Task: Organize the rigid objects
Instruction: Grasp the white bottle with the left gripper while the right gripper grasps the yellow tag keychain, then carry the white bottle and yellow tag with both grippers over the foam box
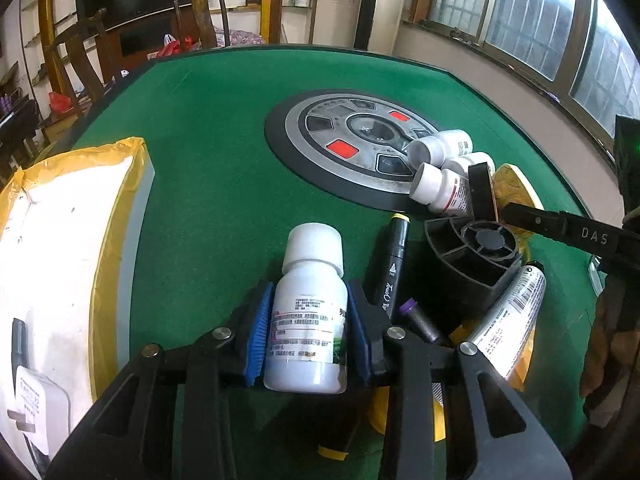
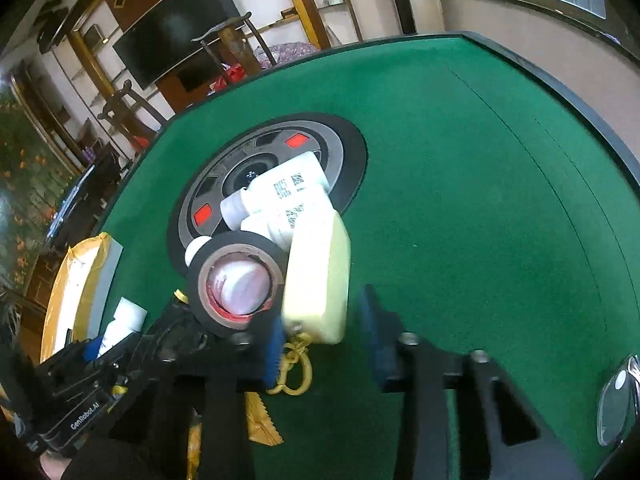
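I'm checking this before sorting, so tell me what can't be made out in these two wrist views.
Left wrist view: print on the white bottle is too small to read; the left gripper hides the lower end of the silver tube.
Right wrist view: blur hides whether the right gripper touches the pale yellow block; the frame edge cuts off the glasses.

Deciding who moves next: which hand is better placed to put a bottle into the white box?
Left. The left gripper clamps a white bottle, with the white box on its side. The right gripper stands open beside a yellow block.
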### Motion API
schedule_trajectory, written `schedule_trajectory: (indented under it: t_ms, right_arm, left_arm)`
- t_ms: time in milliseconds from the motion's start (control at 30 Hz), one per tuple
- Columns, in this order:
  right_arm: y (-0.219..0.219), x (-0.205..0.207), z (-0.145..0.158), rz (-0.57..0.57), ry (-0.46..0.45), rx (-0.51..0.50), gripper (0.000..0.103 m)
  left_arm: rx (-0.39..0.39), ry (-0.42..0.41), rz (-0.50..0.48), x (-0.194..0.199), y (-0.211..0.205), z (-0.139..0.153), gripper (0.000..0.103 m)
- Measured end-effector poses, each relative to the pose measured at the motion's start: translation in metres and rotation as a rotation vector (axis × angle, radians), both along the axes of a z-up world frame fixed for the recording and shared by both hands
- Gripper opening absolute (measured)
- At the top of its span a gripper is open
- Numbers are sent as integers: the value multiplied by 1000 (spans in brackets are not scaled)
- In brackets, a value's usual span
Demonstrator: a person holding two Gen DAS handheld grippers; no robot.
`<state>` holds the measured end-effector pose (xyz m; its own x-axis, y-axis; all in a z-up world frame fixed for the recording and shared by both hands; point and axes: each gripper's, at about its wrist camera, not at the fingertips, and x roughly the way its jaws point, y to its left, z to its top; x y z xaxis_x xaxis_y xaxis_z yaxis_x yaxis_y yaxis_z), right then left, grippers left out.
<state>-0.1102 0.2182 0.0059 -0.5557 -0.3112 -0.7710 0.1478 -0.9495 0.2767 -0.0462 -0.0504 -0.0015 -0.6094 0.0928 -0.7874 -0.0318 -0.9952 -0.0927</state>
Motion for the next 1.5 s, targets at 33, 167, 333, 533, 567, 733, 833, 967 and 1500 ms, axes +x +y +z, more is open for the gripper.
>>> schedule_trajectory:
  t_ms: [33,167,333,533,567,733,833,967,1500]
  right_arm:
    - [2,1,0,-4,2,8,15]
    - [7,2,2,14,20,24,15]
    - [-1,2,4,80,57,131,15]
    - [-2,10,3,104,62,203,15]
    - [-5,13,5,99,66,201,15]
    - [-2,21,7,91,73,185,16]
    - [3,24,10,82,62,144,16]
    - [10,24,12,76,48,77,16]
    - [21,23,35,31,144,-4,15]
  left_arm:
    - [0,0,0,0,0,0,34]
    - [-2,4,0,1,0,1,34]
    - [-4,9,0,3,0,0,34]
    - [-7,13,4,2,1,1,34]
    - [-14,15,5,2,1,1,34]
    - [-35,21,9,1,4,0,34]
    - [-35,20,7,1,4,0,34]
    - [-33,19,6,1,2,0,34]
    - [10,119,35,12,-6,17,31]
